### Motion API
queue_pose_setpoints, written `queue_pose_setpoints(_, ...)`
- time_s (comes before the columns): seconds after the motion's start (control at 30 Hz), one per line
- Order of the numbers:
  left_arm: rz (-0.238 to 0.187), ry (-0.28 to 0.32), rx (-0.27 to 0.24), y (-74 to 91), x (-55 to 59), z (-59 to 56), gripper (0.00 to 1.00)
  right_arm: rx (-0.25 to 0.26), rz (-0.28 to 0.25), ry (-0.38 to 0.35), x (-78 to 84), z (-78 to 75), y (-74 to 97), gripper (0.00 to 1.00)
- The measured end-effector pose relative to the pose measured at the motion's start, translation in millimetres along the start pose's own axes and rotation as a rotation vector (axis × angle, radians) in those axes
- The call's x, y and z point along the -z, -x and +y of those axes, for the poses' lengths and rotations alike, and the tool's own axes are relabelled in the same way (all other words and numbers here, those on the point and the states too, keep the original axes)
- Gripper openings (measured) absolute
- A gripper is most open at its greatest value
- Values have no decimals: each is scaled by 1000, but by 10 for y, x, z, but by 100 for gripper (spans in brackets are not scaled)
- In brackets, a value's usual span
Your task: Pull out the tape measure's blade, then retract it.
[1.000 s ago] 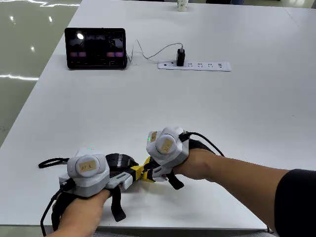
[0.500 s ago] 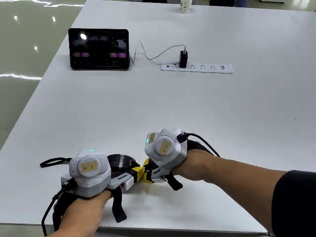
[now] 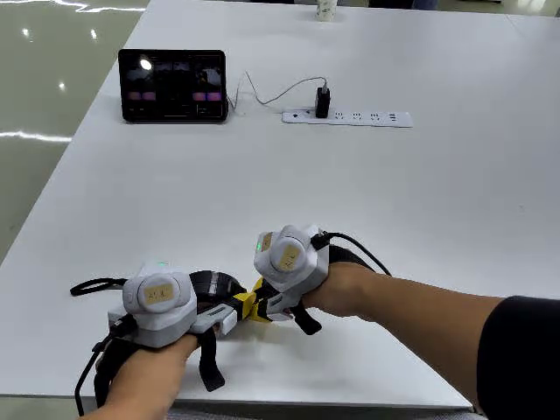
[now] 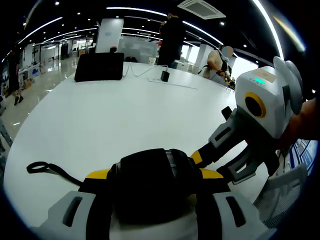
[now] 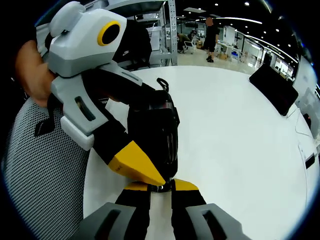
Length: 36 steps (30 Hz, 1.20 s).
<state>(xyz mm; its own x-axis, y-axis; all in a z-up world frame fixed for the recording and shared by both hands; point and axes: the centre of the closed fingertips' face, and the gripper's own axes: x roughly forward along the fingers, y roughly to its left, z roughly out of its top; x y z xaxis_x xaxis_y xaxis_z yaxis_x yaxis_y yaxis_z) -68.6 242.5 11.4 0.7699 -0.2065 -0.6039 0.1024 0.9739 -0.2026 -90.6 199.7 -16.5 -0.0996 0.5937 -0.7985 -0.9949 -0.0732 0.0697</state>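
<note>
Two grippers: both meet at one tape measure (image 4: 152, 182), their tips nearly touching, near the front edge of the white table (image 3: 350, 192).
Tape measure: a black case lying on the table close to the person; its wrist strap (image 3: 87, 286) trails off to the person's left.
Left gripper (image 3: 229, 311): the jaws are set as wide as the case, with a yellow pad against each side; judged to be gripping and anchoring it.
Right gripper (image 5: 161, 185): the jaws are narrowed almost together on a small metal piece at the case's mouth, judged to be the blade tip (image 5: 161, 189).
Governing relation: the case lies straight ahead of the right gripper's tips and to their left. The right hand is nearer the blade tip, while the left hand is nearer the case body.
Heading: the mouth faces the person's right, toward the right gripper.
Long axis: the line of draw runs left to right, roughly along the table's near edge.
Extension: no length of tape can be made out between mouth and jaws, so the pull is judged not yet begun.
Coming move: it calls for the right gripper to travel rightward along that axis while the left one keeps the case from following.
Surroundings: a tablet (image 3: 172, 84) and a power strip (image 3: 350, 116) lie well apart on the far side.
</note>
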Motion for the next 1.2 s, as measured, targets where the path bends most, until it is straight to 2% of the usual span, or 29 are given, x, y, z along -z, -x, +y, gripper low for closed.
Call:
queue_pose_setpoints(0.17,6,-11,-1,-5,-3,-1,64,38,12,27,24,-14,25,16)
queue_pose_setpoints(0.37,13,-13,10,-2,-3,-5,64,41,15,20,86,-12,110,15)
queue_pose_setpoints(0.5,19,-12,23,6,-11,-7,63,56,2,9,101,-14,197,15)
queue_pose_setpoints(0.63,16,-49,41,43,-67,-14,62,69,-18,2,133,10,301,15)
queue_pose_setpoints(0.87,19,-65,90,96,-128,12,63,100,-44,-1,193,39,510,17)
queue_pose_setpoints(0.9,19,-58,104,110,-141,9,63,105,-52,-6,201,41,549,17)
queue_pose_setpoints(0.93,15,-38,144,135,-161,-35,61,113,-61,-13,215,39,594,17)
queue_pose_setpoints(0.97,20,-52,163,152,-160,-41,60,119,-65,-19,235,37,628,18)
queue_pose_setpoints(1.03,25,-92,169,177,-167,-18,64,134,-58,-36,335,35,690,18)
queue_pose_setpoints(1.13,46,-99,212,211,-148,-35,76,157,-54,-59,480,17,782,19)
queue_pose_setpoints(1.2,52,-123,242,246,-143,-56,80,171,-61,-100,549,18,872,21)
